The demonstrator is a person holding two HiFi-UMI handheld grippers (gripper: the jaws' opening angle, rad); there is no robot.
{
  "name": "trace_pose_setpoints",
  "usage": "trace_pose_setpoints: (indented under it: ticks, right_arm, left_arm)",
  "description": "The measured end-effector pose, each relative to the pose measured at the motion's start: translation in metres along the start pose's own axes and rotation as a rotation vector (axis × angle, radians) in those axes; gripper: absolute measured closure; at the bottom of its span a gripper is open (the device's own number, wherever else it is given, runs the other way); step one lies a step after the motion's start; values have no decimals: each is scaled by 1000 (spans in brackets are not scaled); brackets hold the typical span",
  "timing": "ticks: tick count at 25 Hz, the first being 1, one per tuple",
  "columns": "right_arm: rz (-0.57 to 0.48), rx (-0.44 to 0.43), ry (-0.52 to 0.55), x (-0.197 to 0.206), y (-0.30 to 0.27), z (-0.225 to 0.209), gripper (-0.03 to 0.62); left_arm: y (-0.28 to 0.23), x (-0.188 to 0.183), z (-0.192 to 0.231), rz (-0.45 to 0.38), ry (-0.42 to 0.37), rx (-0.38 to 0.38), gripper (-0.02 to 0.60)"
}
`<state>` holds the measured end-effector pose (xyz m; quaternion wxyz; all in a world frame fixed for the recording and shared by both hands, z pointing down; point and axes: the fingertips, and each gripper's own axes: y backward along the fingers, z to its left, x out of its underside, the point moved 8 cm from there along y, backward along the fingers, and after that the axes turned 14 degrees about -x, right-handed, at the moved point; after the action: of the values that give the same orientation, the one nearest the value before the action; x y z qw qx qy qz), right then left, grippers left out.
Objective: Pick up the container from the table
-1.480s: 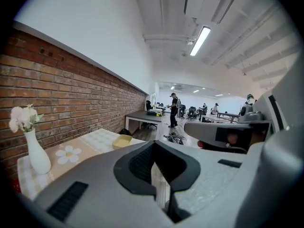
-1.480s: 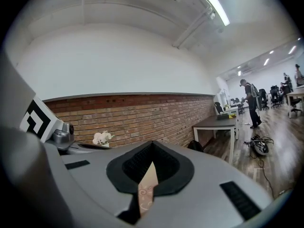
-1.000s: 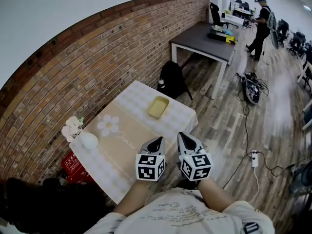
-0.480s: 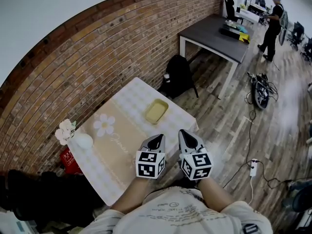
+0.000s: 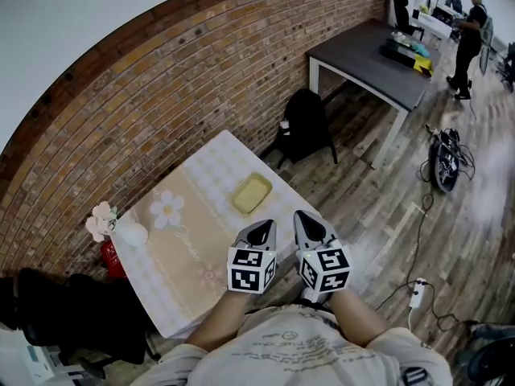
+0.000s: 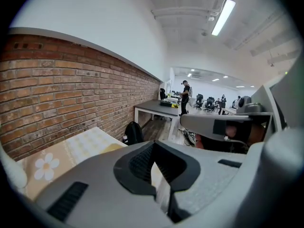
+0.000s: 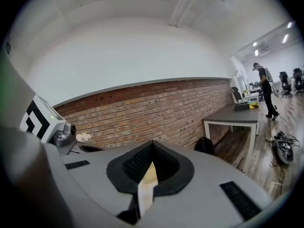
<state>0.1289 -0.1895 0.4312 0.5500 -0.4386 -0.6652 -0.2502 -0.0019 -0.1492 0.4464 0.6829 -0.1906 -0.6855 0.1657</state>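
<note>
The bench [image 5: 189, 236] has come nearer as the person steps up. The yellow container [image 5: 251, 194] lies on it, at 12 o'clock from the left hand-held gripper [image 5: 259, 233], not touched yet. That one and the right hand-held gripper [image 5: 309, 227] have jaws pressed together, empty, so I think reaching comes next.

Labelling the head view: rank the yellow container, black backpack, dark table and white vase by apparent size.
Largest first: dark table, black backpack, yellow container, white vase. The last two look close, so that order is unsure.
</note>
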Motion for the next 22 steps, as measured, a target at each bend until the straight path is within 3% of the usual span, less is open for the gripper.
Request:
trace_pose_setpoints:
  ticks: [10,16,22]
  right_arm:
    - [52,-50,-15,-3,-25,-39,592]
    - [60,-18,-73,2,-56,-58,592]
    - [75,-24,-127,-4,-82,-67,592]
  left_arm:
    - [-41,1,3,71,33,-58,577]
    - [-74,2,22,141,-116,-41,577]
    - [-101,9,45,167,-169,-27,577]
